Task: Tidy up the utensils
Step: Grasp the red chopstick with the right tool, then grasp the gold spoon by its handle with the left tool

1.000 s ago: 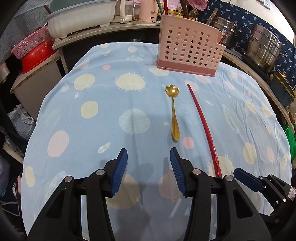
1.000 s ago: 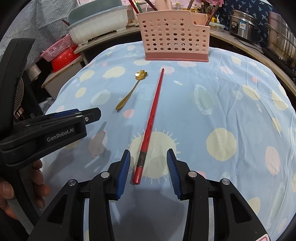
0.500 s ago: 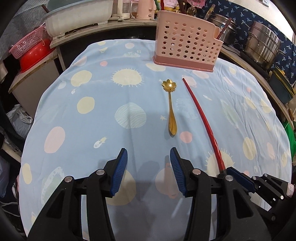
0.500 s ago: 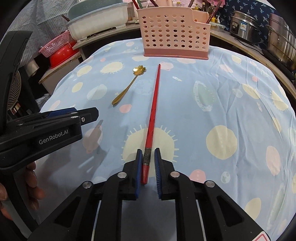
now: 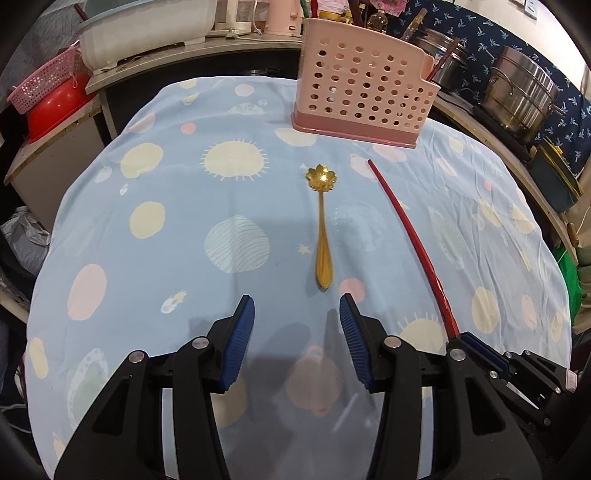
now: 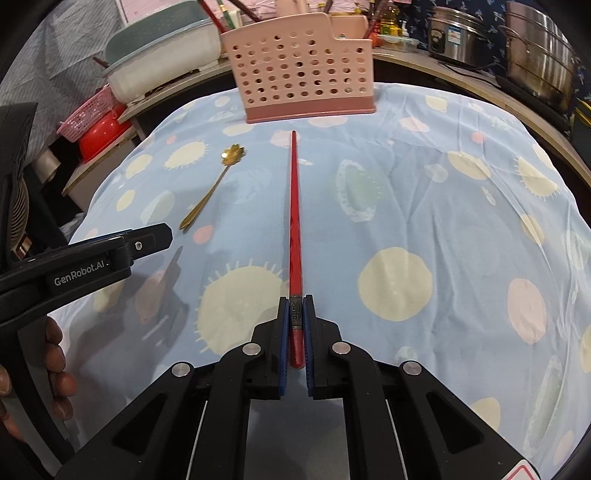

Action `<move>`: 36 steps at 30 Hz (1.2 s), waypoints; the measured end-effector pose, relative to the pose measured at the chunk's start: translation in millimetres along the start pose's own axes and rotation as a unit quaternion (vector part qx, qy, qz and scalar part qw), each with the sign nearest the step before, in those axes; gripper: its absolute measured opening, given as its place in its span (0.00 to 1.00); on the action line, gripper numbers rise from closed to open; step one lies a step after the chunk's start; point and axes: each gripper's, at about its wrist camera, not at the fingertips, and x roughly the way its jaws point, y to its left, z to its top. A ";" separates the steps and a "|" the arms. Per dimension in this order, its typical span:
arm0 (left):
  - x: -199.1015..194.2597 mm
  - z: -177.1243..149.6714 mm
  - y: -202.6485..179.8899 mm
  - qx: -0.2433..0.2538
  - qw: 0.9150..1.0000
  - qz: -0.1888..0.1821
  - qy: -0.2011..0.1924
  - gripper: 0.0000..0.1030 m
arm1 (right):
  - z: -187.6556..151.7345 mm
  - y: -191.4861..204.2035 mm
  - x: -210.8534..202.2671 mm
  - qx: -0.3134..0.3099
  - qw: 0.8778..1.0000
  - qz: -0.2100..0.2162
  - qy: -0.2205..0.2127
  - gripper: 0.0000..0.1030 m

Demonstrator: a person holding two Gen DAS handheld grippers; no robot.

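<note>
A long red chopstick (image 6: 294, 218) lies on the blue patterned cloth, pointing at the pink perforated utensil holder (image 6: 299, 85). My right gripper (image 6: 295, 314) is shut on the chopstick's thick near end. The same chopstick (image 5: 410, 236) runs to the right gripper (image 5: 469, 338) at the lower right of the left wrist view. A gold spoon (image 5: 322, 225) with a flower-shaped bowl lies just ahead of my left gripper (image 5: 297, 310), which stands open and empty. The holder (image 5: 364, 96) sits at the cloth's far edge. The spoon (image 6: 214, 184) lies left of the chopstick.
The cloth-covered table (image 5: 147, 206) drops off at its left and right edges. Behind it runs a counter with a white basin (image 5: 147, 26), a red bowl under a pink basket (image 5: 48, 99) and steel pots (image 5: 521, 92). A person's hand (image 6: 55, 369) holds the left gripper (image 6: 110, 254).
My right gripper closed on the red chopstick's near end, then swung it so it now points straight at the holder. The left gripper stayed open and edged slightly nearer the spoon.
</note>
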 end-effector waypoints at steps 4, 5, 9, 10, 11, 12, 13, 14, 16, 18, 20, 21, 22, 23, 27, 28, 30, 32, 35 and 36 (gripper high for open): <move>10.8 6.8 -5.1 0.002 1.000 -0.010 0.005 0.44 | 2.5 -3.9 1.6 0.007 1.000 0.000 0.000 0.06; 14.2 8.8 -5.1 0.000 1.000 -0.011 0.006 0.44 | 3.1 -4.2 2.1 0.007 1.000 0.000 0.000 0.06; 23.0 15.2 -2.3 -0.008 1.000 -0.016 0.007 0.39 | 4.9 -5.7 3.8 0.010 1.000 0.002 0.001 0.07; 23.8 16.2 -2.0 -0.008 1.000 -0.015 0.006 0.37 | 5.5 -6.0 4.4 0.010 1.000 0.002 0.001 0.07; 25.3 17.9 -1.7 -0.008 1.000 -0.015 0.006 0.36 | 6.0 -6.3 4.8 0.011 1.000 0.002 0.001 0.06; 26.4 19.2 -1.4 -0.008 1.000 -0.017 0.005 0.34 | 6.5 -6.4 5.2 0.011 1.000 0.002 0.001 0.07; 27.1 19.9 -1.2 -0.009 1.000 -0.017 0.004 0.31 | 7.0 -5.9 5.9 0.011 1.000 0.002 0.001 0.07; 28.0 20.6 -1.7 -0.007 1.000 -0.017 0.004 0.31 | 7.4 -5.9 6.2 0.010 1.000 0.002 0.000 0.07; 29.0 20.2 -4.5 0.001 1.000 -0.017 0.003 0.26 | 8.5 -6.0 7.1 0.009 1.000 0.002 0.000 0.07; 29.2 19.3 -7.1 0.010 1.000 -0.015 0.000 0.23 | 8.6 -6.0 7.1 0.010 1.000 0.002 0.000 0.07; 29.3 18.4 -9.0 0.016 1.000 -0.013 -0.002 0.19 | 8.8 -5.9 7.1 0.009 1.000 0.001 0.000 0.07; 29.6 18.2 -9.3 0.017 1.000 -0.013 -0.003 0.15 | 9.3 -6.0 7.7 0.009 1.000 0.001 0.000 0.07; 29.8 18.0 -9.6 0.018 1.000 -0.014 -0.003 0.10 | 9.5 -6.1 7.7 0.009 1.000 0.001 0.000 0.07; 30.1 18.3 -9.0 0.019 1.000 -0.015 -0.002 0.10 | 9.5 -6.1 7.8 0.009 1.000 0.001 0.000 0.07; 29.4 17.8 -9.1 0.019 1.000 -0.020 -0.002 0.10 | 9.6 -5.9 7.7 0.010 1.000 0.001 0.001 0.07; 28.4 17.7 -8.9 0.018 1.000 -0.021 -0.001 0.10 | 9.7 -5.9 7.7 0.010 1.000 0.002 0.001 0.07; 26.6 17.1 -8.0 0.014 1.000 -0.025 0.002 0.10 | 10.8 -6.1 7.8 0.011 1.000 0.003 0.001 0.07; 24.0 16.6 -7.5 0.012 1.000 -0.026 0.003 0.10 | 12.3 -6.7 7.0 0.013 1.000 0.004 0.001 0.06; 16.2 15.5 -7.2 0.010 1.000 -0.028 0.000 0.10 | 14.6 -8.7 2.8 0.015 1.000 0.007 -0.004 0.07; 12.9 15.5 -6.9 0.008 1.000 -0.029 -0.002 0.10 | 15.1 -9.0 0.8 0.016 1.000 0.008 -0.006 0.07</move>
